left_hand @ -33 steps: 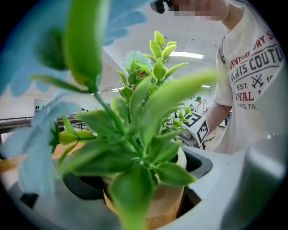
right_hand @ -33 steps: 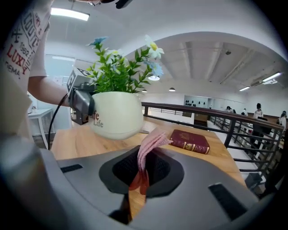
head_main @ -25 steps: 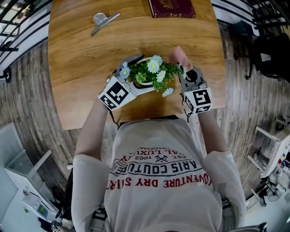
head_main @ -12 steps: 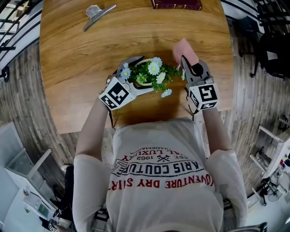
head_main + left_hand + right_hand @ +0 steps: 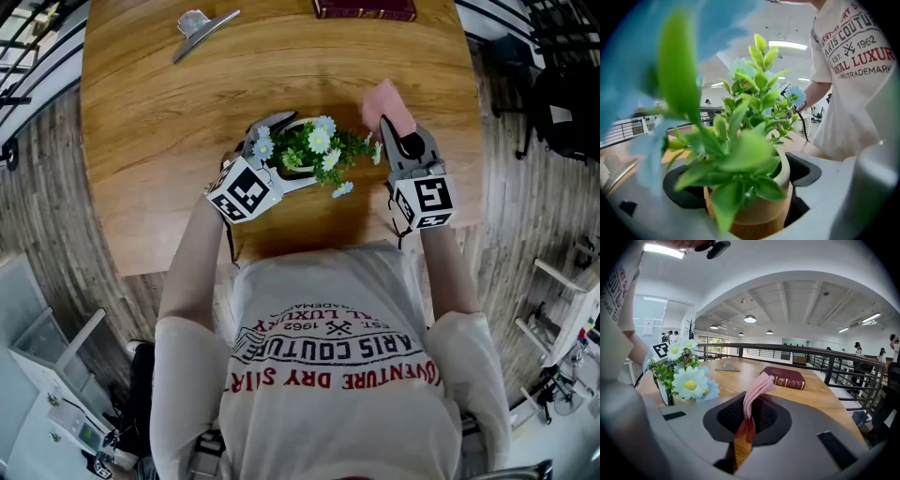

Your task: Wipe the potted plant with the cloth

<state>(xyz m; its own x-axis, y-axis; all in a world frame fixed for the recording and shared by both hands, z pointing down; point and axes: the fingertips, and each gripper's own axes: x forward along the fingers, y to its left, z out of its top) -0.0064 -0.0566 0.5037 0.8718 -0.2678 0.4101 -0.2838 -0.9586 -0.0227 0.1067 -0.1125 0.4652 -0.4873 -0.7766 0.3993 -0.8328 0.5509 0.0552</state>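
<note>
The left tongs clamp the potted plant, which lies just left of the right tongs pinching the cloth.

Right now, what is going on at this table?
A person works with tongs in each hand. The left tongs are shut on the plant's pot. The right tongs pinch a pink cloth, held just right of the flowers and apparently not touching them.

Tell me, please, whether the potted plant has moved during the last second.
No, not noticeably: held by the left hand-held gripper, the potted plant sits as before relative to the maroon book.
</note>
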